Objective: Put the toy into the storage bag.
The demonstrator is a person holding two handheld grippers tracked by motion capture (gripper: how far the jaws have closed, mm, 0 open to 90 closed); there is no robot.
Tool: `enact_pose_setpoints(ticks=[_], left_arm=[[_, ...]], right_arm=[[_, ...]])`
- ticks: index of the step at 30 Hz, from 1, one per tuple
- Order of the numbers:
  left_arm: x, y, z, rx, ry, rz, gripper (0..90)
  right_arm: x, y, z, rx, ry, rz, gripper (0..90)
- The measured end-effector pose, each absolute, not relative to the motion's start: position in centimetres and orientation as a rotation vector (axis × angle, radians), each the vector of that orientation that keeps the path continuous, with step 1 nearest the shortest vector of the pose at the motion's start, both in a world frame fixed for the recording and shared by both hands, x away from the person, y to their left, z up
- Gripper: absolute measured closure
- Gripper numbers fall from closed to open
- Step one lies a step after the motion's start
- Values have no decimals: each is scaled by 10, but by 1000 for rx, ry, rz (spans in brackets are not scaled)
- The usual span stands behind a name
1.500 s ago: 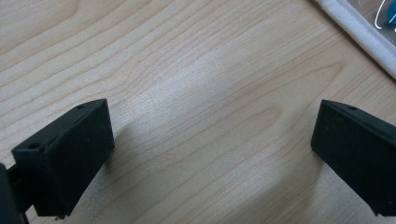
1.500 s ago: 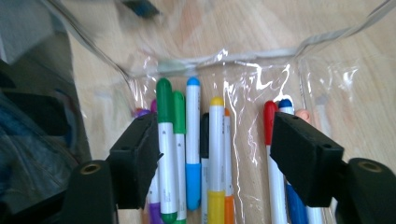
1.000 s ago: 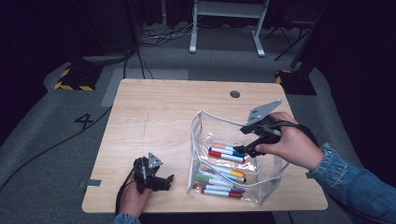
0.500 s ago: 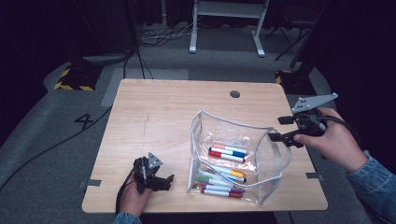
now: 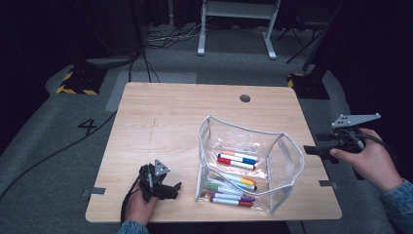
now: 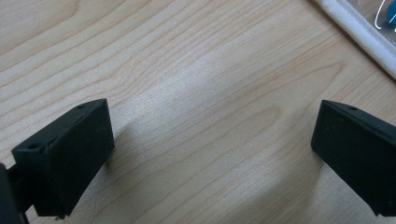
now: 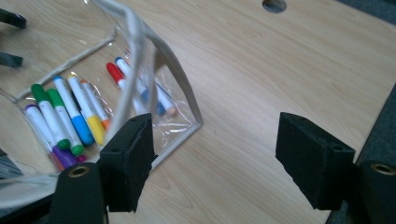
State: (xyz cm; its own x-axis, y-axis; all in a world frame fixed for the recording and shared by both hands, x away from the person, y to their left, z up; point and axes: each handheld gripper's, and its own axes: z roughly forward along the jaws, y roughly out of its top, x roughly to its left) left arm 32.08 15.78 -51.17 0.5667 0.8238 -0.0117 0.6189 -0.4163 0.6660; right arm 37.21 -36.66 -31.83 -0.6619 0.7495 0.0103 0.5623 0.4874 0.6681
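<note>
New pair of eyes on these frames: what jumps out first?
The clear plastic pouch standing open at the table's front right, with colourful markers lying inside. Next, the right tongs held off the table's right edge, jaws apart and holding nothing, just beside the pouch. The left tongs rest near the front left corner, jaws wide open over bare wood.

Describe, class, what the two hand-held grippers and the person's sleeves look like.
Both grippers are black. The left gripper carries a small grey three-cornered plate and trails a black cable; its blocky jaws have matte pads. The right gripper bears a larger grey plate dotted with small holes, plus a black cable. Both sleeves are blue, denim-like.
</note>
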Motion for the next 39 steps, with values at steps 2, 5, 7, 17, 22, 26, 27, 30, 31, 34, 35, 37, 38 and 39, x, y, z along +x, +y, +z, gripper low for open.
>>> enact_pose_setpoints(ticks=[2, 5, 7, 17, 22, 26, 27, 30, 31, 34, 35, 37, 38, 39], left_arm=[[321, 158, -512, 2172, 1148, 426, 0], [321, 158, -512, 2169, 1149, 427, 0], [321, 158, -512, 2172, 1149, 426, 0], [321, 158, -512, 2173, 1148, 424, 0], [321, 158, -512, 2173, 1149, 424, 0], [321, 158, -512, 2171, 1149, 426, 0], [321, 158, -512, 2169, 1148, 426, 0], [321, 158, -512, 2169, 1149, 426, 0], [321, 158, -512, 2169, 1149, 426, 0], [321, 158, -512, 2170, 1147, 426, 0], [321, 158, -512, 2168, 1147, 427, 0], [321, 158, -512, 2168, 1147, 427, 0], [321, 158, -512, 2169, 1147, 427, 0], [320, 157, -512, 2166, 1166, 418, 0]], right_arm=[[373, -371, -332, 1110, 2451, 869, 287], [375, -377, -354, 1166, 2453, 838, 288], [377, -381, -368, 1207, 2447, 822, 286], [376, -391, -438, 1326, 2495, 766, 267], [367, -391, -464, 1344, 2499, 764, 259], [361, -391, -484, 1318, 2468, 794, 232], [359, -391, -489, 1304, 2458, 788, 187], [354, -390, -498, 1258, 2383, 843, 133], [353, -390, -501, 1251, 2353, 875, 98], [350, -387, -511, 1241, 2269, 959, 26], [349, -388, -511, 1236, 2270, 964, 26], [346, -388, -511, 1230, 2272, 968, 28], [345, -389, -511, 1233, 2272, 966, 30], [345, -388, -511, 1237, 2268, 966, 31]])
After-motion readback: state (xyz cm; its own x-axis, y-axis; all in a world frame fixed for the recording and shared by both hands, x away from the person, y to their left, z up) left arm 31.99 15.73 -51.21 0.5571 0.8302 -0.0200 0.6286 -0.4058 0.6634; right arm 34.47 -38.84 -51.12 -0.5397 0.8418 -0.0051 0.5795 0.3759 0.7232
